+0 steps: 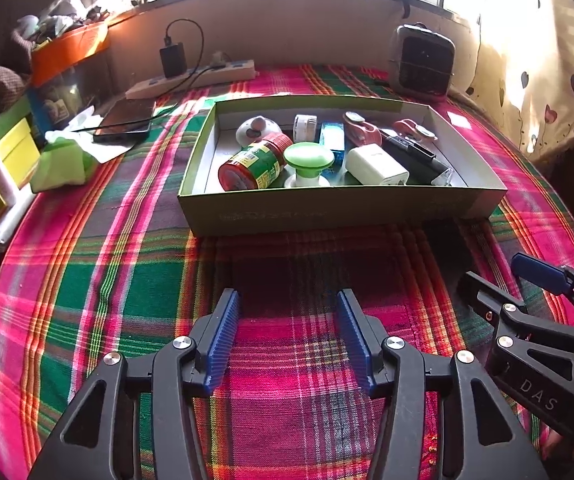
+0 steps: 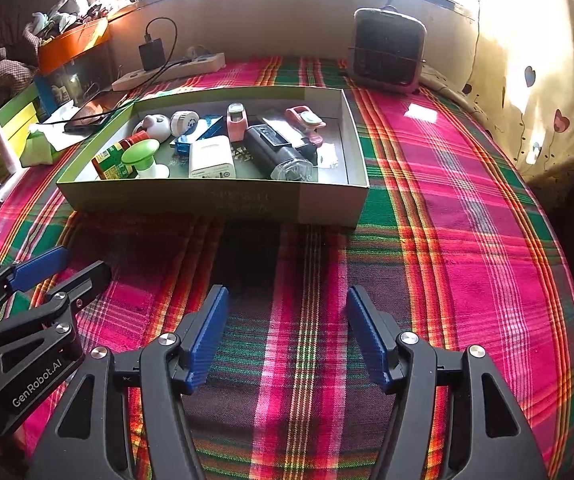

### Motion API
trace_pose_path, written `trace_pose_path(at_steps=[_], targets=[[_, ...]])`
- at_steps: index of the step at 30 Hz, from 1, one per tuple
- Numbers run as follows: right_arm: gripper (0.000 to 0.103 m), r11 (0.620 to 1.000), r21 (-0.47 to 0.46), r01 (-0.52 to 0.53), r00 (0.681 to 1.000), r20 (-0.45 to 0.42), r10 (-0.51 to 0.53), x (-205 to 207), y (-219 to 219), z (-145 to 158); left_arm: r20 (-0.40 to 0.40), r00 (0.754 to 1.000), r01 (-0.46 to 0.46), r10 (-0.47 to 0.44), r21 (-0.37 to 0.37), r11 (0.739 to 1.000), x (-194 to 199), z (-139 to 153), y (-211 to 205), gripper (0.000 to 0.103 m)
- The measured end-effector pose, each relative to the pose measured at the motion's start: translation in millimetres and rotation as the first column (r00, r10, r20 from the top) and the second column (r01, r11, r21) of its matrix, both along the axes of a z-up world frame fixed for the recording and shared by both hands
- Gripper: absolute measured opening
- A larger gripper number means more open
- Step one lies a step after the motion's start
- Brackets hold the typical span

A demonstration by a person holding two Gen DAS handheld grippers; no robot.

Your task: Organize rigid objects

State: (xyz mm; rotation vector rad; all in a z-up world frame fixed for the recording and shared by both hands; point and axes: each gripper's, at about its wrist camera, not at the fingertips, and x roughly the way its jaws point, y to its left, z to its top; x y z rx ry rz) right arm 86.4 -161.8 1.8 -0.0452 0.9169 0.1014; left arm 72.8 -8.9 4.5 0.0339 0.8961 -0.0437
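Both grippers hang over the checked cloth (image 2: 447,184) in front of the box (image 1: 339,208), and neither holds anything: the left gripper (image 1: 287,336) has its blue fingers spread with only cloth between them, and the right gripper (image 2: 287,332) stands just as empty and spread. The things to sort all lie inside the box, packed close: a red jar (image 1: 253,162) on its side touching a green-capped bottle (image 1: 308,164), a white charger (image 1: 375,168) just beside that, a black torch (image 2: 277,152) and two pink clips (image 2: 305,120) behind. I judge the crowding to be the main risk, since a finger going for one piece could nudge its neighbour, and the jar, lying down, could roll. The near wall of the box stands between the grippers and everything inside, so a low reach could catch that rim and shove the light box across the cloth. The two grippers also sit close side by side and could clash if both go in together. To the right the cloth is bare and wide; to the left a phone (image 1: 125,120), its cable and yellow boxes (image 1: 3,160) crowd the edge.
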Motion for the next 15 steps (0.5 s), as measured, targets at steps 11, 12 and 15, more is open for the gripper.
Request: trace_pose_path(at_steps=[11,12,15], targets=[[0.074,1.000,0.001,0.015,1.000,-0.009,-0.015,2.9,-2.6,-1.0,-0.001,1.000,-0.023,0.023,0.005,1.000,0.6,-0.2,-2.4,0.053],[0.074,1.000,0.001,0.013,1.000,-0.010,-0.013,3.0,-2.0,-1.1,-0.001,1.000,-0.023,0.023,0.006,1.000,0.6,-0.2,-2.6,0.053],[0.076,1.000,0.000,0.010,1.000,-0.011,-0.010,3.4,-1.4,-1.4,-0.001,1.000,-0.023,0.023,0.003,1.000,0.6,-0.3,-2.4,0.053]])
